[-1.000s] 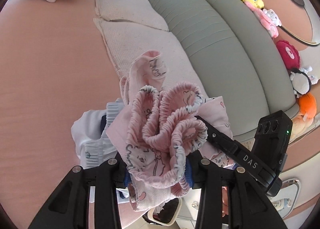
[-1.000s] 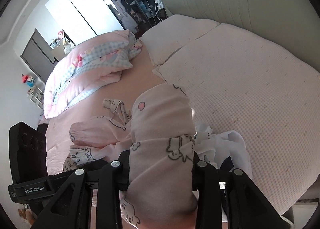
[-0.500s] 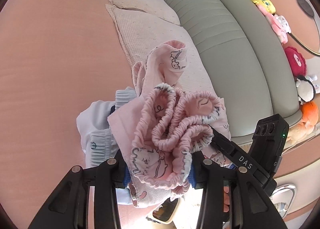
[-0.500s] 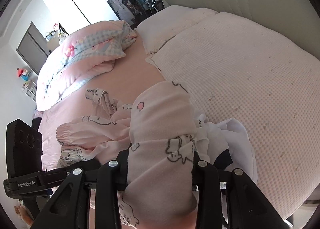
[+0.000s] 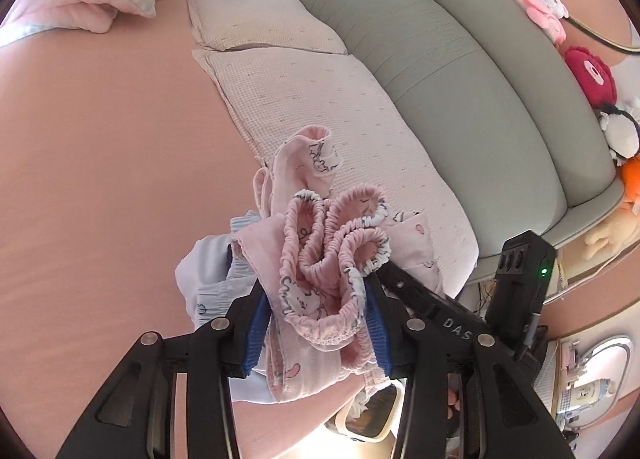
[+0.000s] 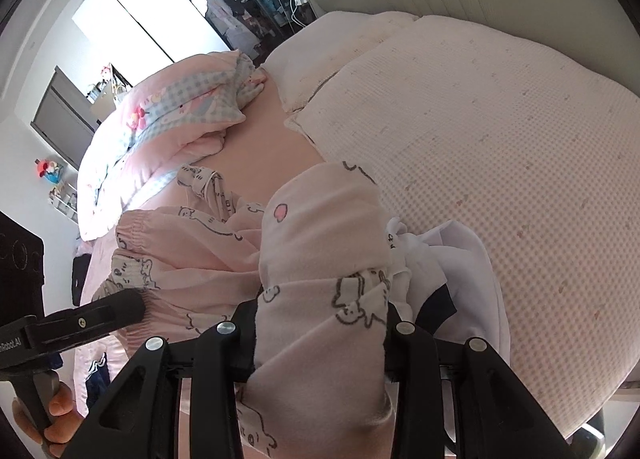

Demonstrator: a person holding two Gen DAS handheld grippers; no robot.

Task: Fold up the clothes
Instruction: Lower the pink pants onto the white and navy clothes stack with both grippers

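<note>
Pink pyjama trousers with a cartoon print hang between both grippers above the bed. In the left wrist view my left gripper is shut on their bunched elastic waistband, which is pressed between the blue pads. My right gripper reaches into the same cloth from the right. In the right wrist view my right gripper is shut on a thick fold of the trousers, which drapes over the jaws. My left gripper holds the gathered end at the left, with a hand on its handle.
A white garment with navy trim lies under the trousers on the pink sheet. Two textured pillows lean on a grey-green headboard lined with plush toys. A bundled pink checked quilt lies further off.
The left gripper swung a little with the waistband and came back higher. The right gripper sank slightly. Both grips on the trousers are unchanged.
</note>
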